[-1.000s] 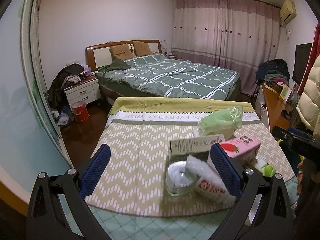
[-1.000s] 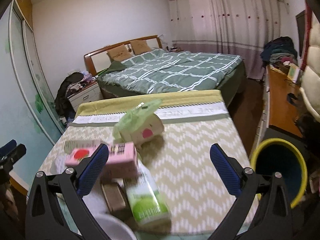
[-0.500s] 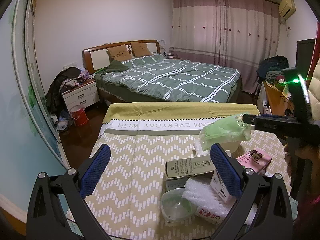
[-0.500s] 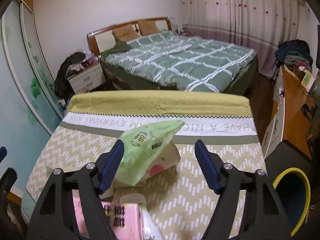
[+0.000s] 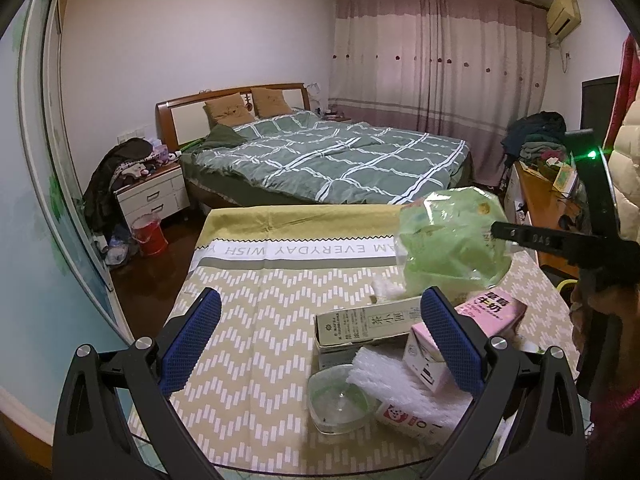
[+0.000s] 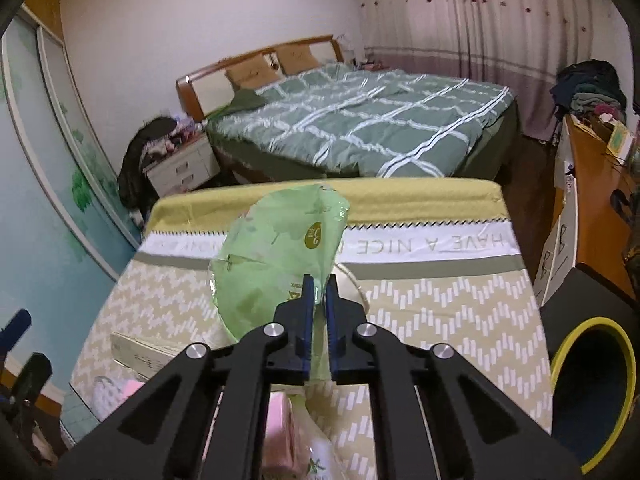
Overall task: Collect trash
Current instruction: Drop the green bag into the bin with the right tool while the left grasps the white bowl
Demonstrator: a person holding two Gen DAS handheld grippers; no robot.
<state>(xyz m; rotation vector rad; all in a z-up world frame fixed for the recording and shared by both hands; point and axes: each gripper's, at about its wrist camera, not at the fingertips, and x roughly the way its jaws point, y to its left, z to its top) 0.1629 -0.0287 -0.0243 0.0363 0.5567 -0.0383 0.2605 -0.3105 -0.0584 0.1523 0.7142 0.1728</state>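
My right gripper (image 6: 319,288) is shut on the near edge of a crumpled green plastic bag (image 6: 276,256), which stands up above the patterned tablecloth (image 6: 448,312). In the left wrist view the same green bag (image 5: 448,240) hangs at the right, with the right gripper's black frame (image 5: 560,240) beside it. My left gripper (image 5: 320,336) stands open above the table, nothing between its blue pads. Under its right finger lie a pink milk carton (image 5: 492,312), a long beige box (image 5: 368,324), white foam wrap (image 5: 400,384) and a clear plastic cup (image 5: 340,400).
A yellow-rimmed blue bin (image 6: 596,392) stands on the floor right of the table. A bed (image 5: 340,160) lies beyond the table's far edge, a nightstand (image 5: 152,196) and a red bucket (image 5: 149,234) to the left, a wooden desk (image 6: 596,188) to the right.
The right gripper moved forward over the table and closed its jaws on the green bag. The left gripper drifted slightly; its jaws stayed open.
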